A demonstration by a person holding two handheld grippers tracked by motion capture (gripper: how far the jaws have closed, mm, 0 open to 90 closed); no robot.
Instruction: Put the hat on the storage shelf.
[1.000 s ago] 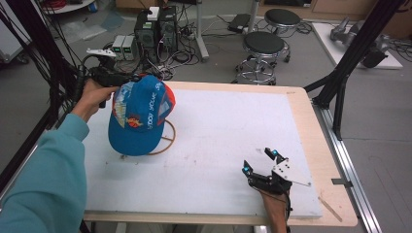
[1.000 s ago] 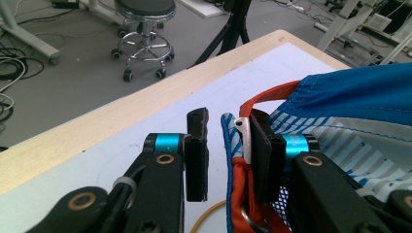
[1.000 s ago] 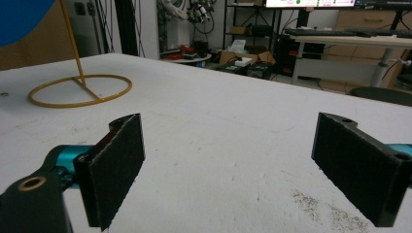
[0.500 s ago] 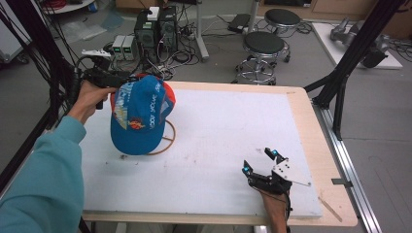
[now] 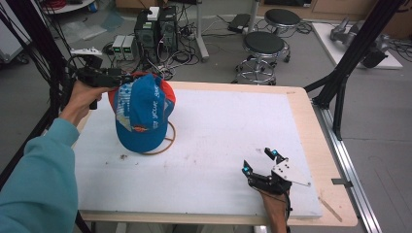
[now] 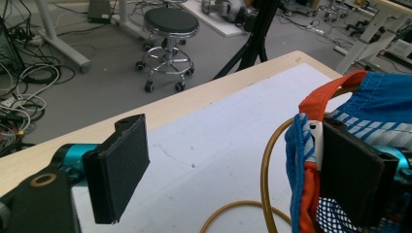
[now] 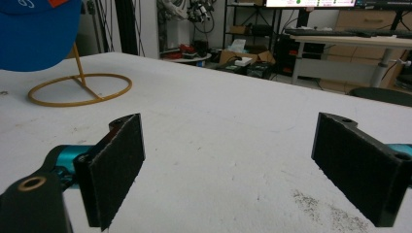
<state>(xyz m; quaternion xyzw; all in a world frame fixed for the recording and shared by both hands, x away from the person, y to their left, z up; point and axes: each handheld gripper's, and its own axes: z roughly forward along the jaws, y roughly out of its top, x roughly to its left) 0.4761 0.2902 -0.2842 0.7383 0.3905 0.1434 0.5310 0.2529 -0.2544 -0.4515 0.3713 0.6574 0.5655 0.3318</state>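
Now left tool (image 6: 233, 165) just opened, cap (image 5: 142, 114) (beside one pad) unclamped

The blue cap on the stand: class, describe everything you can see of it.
The blue cap is cloth, with an orange rim, mesh at the back and white lettering on its crown. It sits on a thin yellow wire stand with a ring base, at the left of the white table top. The left tongs have just been opening; one pad lies against the cap's back edge, the other stands clear.
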